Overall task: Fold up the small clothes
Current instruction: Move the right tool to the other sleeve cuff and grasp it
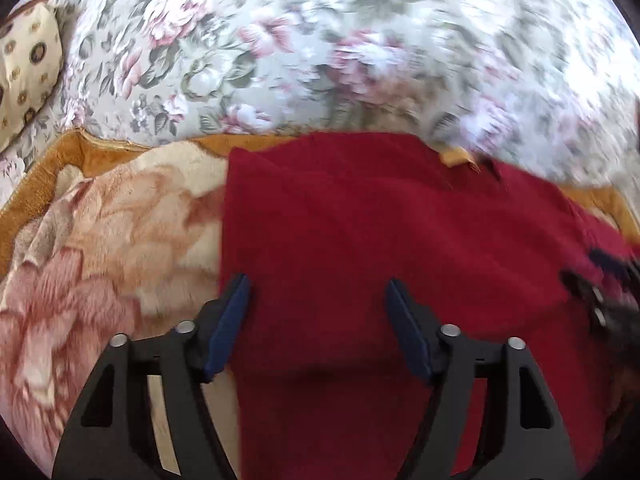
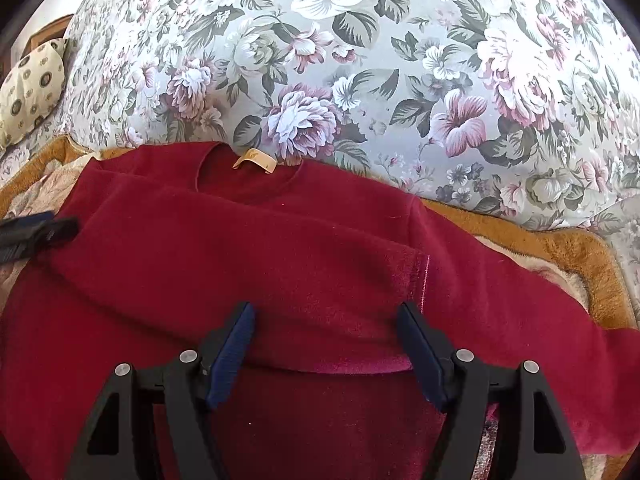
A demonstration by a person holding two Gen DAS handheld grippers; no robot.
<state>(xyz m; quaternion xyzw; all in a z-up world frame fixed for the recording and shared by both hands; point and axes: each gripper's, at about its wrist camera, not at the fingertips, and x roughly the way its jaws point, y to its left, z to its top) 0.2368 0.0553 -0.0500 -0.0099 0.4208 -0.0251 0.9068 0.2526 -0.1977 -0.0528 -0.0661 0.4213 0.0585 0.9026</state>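
Observation:
A dark red sweater (image 1: 360, 208) lies spread on a plush blanket, its neckline and tan label (image 2: 254, 160) at the far side. My left gripper (image 1: 317, 282) hovers open over the sweater's left edge, with only flat red cloth below its blue pads. In the right wrist view it shows at the far left (image 2: 36, 232). My right gripper (image 2: 327, 308) stands open over the sweater (image 2: 240, 248), near a folded edge and the sleeve seam on its right. Nothing is pinched between its fingers. It appears blurred at the right rim of the left wrist view (image 1: 600, 292).
The peach and pink blanket (image 1: 120, 220) with an orange border (image 2: 560, 248) covers the seat. Behind it rises a floral sofa back (image 2: 360, 60). A cream patterned pillow (image 1: 28, 60) sits at the far left.

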